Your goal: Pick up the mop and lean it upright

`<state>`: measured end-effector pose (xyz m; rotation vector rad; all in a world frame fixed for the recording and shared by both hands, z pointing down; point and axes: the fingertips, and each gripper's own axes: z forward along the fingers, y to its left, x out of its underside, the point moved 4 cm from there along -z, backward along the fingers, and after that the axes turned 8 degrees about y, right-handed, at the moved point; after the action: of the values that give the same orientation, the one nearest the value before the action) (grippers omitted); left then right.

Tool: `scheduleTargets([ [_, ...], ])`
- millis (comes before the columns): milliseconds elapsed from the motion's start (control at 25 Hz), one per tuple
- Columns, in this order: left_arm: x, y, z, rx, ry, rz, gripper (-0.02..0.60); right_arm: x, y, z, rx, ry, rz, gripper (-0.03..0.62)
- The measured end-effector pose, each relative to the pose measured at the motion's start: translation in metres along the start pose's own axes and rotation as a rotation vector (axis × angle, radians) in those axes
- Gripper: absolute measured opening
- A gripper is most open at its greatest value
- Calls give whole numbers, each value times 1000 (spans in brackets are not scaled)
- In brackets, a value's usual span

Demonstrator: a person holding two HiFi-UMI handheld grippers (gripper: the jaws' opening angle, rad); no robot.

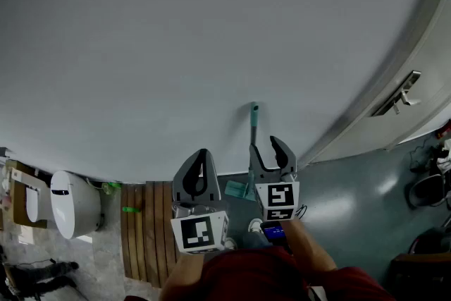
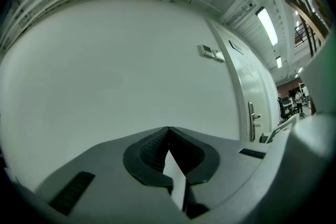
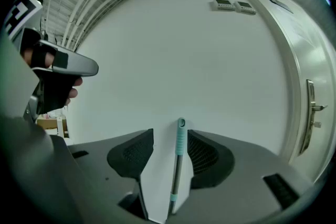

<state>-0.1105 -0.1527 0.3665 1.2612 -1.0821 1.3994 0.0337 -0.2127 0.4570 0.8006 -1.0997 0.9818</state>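
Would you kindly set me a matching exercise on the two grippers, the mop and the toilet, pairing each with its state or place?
Things:
1. left gripper
2. right gripper
3. mop
4. toilet

States or places:
A. upright against the wall
B. jaws together, nothing held
C. on the floor at the head view's far left
D. jaws apart

Pairs: 1-B, 2-D, 3-A, 4-C
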Motion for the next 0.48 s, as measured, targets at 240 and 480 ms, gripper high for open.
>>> scheduleTargets([
  [240, 2, -3, 1, 9, 3, 3, 14, 1, 0, -35, 10, -13, 17, 209],
  [480, 4, -3, 1, 8, 8, 0, 14, 5, -2, -46, 20, -11, 27, 209],
])
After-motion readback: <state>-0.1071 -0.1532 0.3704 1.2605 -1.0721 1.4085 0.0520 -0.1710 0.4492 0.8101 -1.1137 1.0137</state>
